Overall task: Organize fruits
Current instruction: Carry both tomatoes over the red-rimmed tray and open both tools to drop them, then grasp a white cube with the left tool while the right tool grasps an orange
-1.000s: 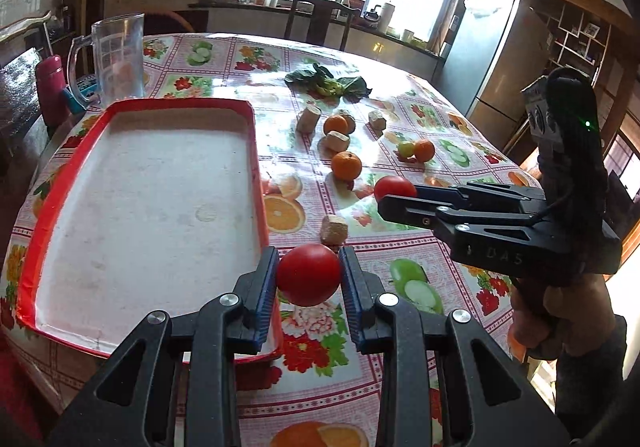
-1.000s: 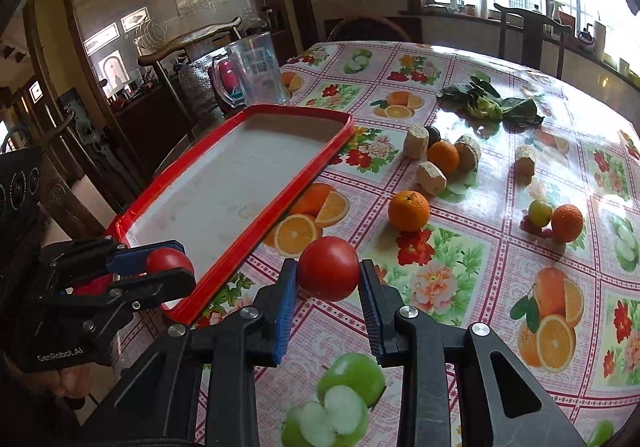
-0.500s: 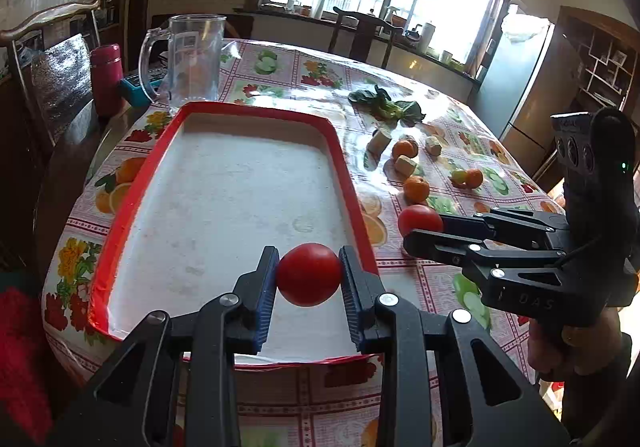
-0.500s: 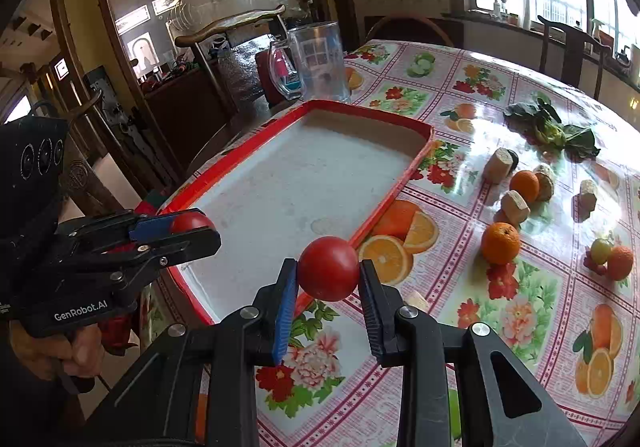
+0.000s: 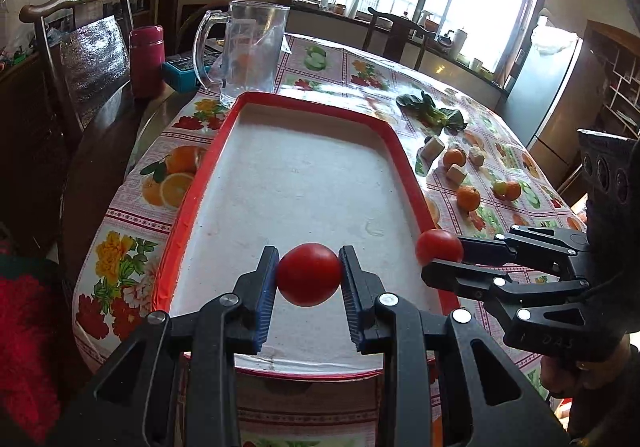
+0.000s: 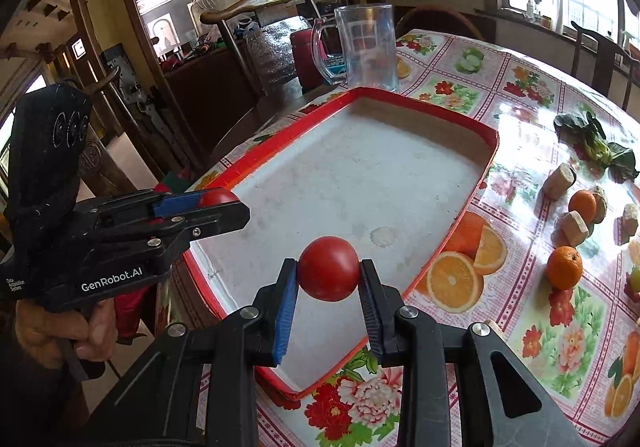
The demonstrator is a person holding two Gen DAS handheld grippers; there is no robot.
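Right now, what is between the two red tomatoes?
Only bare white tray floor. In the right wrist view, nothing lies between the tomato in the right gripper and the tomato in the left gripper.

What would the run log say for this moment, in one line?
left gripper: shut on left tomato | right gripper: shut on right tomato | both above red tray

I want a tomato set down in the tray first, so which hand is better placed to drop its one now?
Left, probably. The left gripper holds its tomato over the tray floor; the right gripper's tomato hangs nearer the rim.
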